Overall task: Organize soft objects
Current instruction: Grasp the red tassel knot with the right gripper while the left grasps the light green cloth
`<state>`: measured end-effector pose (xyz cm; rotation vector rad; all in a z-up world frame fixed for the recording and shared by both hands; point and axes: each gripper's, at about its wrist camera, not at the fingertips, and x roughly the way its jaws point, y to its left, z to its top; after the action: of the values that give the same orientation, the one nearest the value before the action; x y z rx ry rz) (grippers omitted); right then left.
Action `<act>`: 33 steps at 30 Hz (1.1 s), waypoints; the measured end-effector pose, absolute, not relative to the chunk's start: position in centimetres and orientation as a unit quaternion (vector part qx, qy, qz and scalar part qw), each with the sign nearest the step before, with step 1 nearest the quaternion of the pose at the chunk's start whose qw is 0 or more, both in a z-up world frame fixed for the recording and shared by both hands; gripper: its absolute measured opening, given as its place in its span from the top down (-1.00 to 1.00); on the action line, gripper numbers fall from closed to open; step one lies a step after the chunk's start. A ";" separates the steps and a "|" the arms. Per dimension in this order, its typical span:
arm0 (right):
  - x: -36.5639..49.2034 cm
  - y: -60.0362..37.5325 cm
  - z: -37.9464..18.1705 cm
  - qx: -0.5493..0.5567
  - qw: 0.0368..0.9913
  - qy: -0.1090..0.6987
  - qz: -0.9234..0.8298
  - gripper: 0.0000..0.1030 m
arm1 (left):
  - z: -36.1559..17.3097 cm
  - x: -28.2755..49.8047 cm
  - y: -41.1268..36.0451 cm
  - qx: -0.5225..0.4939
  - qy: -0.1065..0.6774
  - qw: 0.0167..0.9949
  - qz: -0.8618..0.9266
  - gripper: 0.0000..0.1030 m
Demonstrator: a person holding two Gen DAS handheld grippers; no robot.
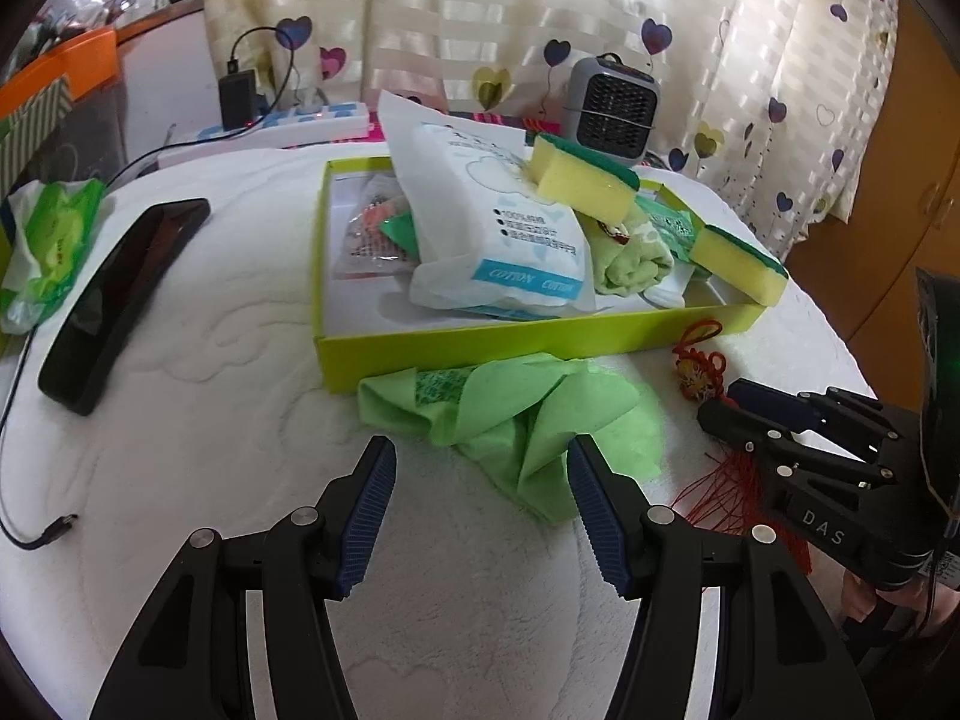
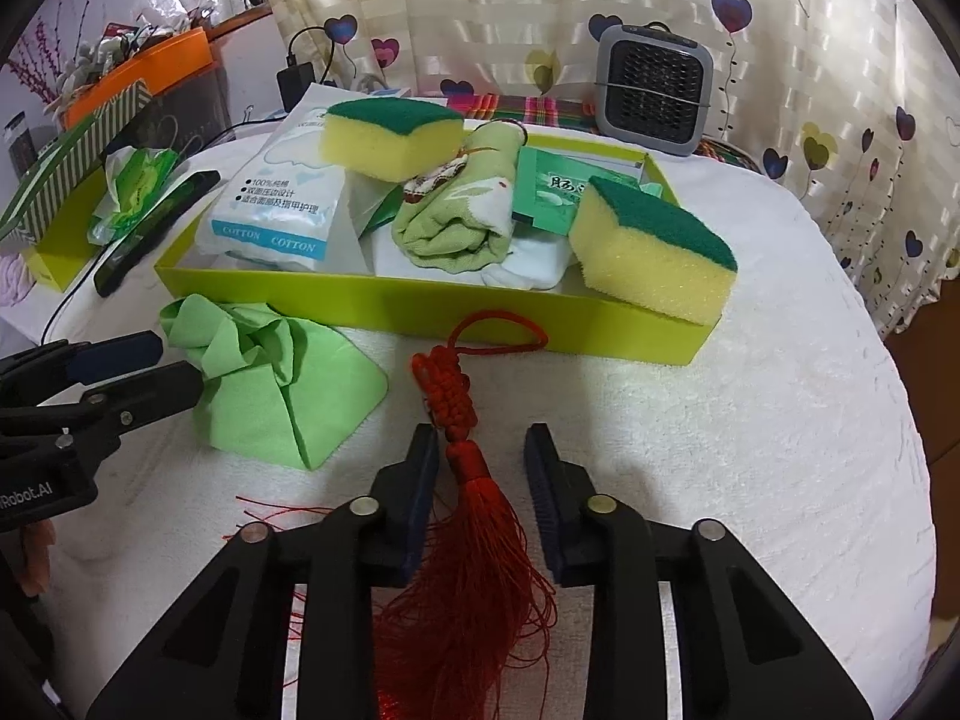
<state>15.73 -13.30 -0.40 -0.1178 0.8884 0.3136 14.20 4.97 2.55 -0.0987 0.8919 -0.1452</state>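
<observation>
Mostly done: sponges (image 2: 654, 252), cotton pack (image 2: 276, 210) and towel (image 2: 462, 216) already in green tray (image 2: 384, 303). Left outside (on white cover): green cloth (image 1: 510, 420) before spread left gripper (image 1: 480, 480); red tassel (image 2: 462, 480) between right gripper (image 2: 480, 462) fingers, not yet pinched.

A tray (image 2: 420, 306) sits mid-surface (image 2: 750, 450), holding a cotton pack (image 2: 270, 204), a rolled towel (image 2: 462, 222) and two sponges (image 2: 390, 135). Before the tray lie a cloth (image 2: 282, 384) at left and a tassel (image 2: 462, 456) at right. A heater (image 2: 654, 90) stands behind; a phone (image 1: 120, 300) lies left.
</observation>
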 end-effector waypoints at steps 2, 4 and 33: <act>15.8 -13.4 -0.4 -0.056 0.890 0.427 0.152 0.49 | 2.4 14.5 4.7 -0.044 0.434 0.897 -0.069 -0.15; 15.8 -13.5 -0.4 -0.058 0.891 0.426 0.149 0.64 | 2.3 14.5 4.5 -0.042 0.435 0.897 -0.070 -0.15; 15.2 -13.9 0.2 -0.028 0.895 0.412 0.167 0.77 | 1.5 15.4 2.6 0.013 0.436 0.899 -0.033 0.34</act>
<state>15.23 -13.92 0.23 -0.0591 0.8542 0.3468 15.41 2.58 1.45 0.0262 0.9030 -0.0689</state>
